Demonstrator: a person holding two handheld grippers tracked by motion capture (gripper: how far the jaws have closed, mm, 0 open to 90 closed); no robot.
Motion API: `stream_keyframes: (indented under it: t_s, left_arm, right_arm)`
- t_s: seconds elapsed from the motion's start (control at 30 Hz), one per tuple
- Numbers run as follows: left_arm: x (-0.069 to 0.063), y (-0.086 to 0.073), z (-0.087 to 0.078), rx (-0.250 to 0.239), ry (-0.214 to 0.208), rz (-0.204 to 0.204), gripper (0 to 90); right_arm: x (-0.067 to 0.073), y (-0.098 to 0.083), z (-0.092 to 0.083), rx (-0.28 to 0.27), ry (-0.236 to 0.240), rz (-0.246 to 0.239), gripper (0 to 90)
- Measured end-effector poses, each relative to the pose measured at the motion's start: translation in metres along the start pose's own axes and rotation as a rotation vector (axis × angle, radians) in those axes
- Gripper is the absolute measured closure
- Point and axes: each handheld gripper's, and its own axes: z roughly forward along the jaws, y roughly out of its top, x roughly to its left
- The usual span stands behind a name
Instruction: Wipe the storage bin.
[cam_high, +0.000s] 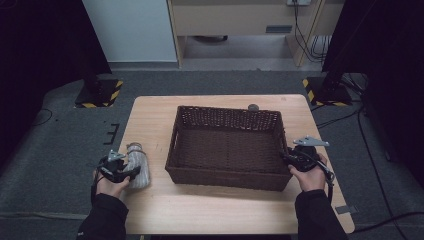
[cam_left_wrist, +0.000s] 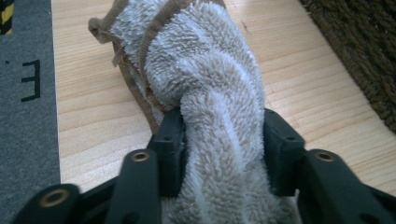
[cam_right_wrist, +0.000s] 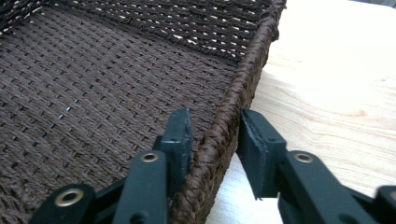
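A rolled beige terry towel (cam_high: 139, 161) lies on the wooden table (cam_high: 220, 210) at its left side, beside a dark brown woven basket (cam_high: 227, 112). My left gripper (cam_high: 131, 173) is shut on the near end of the towel (cam_left_wrist: 201, 60), whose pile bulges between the pads (cam_left_wrist: 173, 140). The basket has nothing in it. My right gripper (cam_high: 285, 156) straddles the basket's right wall near the front corner. In the right gripper view the gripper (cam_right_wrist: 215, 126) has one jaw inside and one outside the braided rim (cam_right_wrist: 245, 86), closed onto it.
A small grey round object (cam_high: 253, 107) sits at the table's far edge behind the basket. Two stand bases with yellow-black stripes (cam_high: 100, 93) (cam_high: 325, 91) rest on the grey carpet beyond the table's corners. Cables run along the floor at the right.
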Motion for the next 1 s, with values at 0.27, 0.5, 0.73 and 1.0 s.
stream_keyframes:
  t_s: [0.27, 0.5, 0.73, 1.0]
  left_arm:
    - [0.000, 0.003, -0.015, -0.071, -0.004, -0.011, 39.2]
    - [-0.005, 0.010, -0.029, -0.124, -0.023, -0.002, 37.6]
    - [-0.020, 0.025, -0.043, -0.185, -0.061, 0.035, 37.6]
    - [-0.036, 0.039, -0.046, -0.201, -0.117, 0.050, 38.0]
  right_arm:
    - [-0.001, 0.006, -0.016, -0.069, 0.021, 0.013, 56.5]
    - [0.001, 0.004, -0.023, -0.064, 0.051, 0.006, 55.6]
    - [0.003, -0.001, -0.027, -0.053, 0.055, 0.005, 56.0]
    - [0.009, -0.015, -0.030, -0.017, 0.058, 0.006, 57.3]
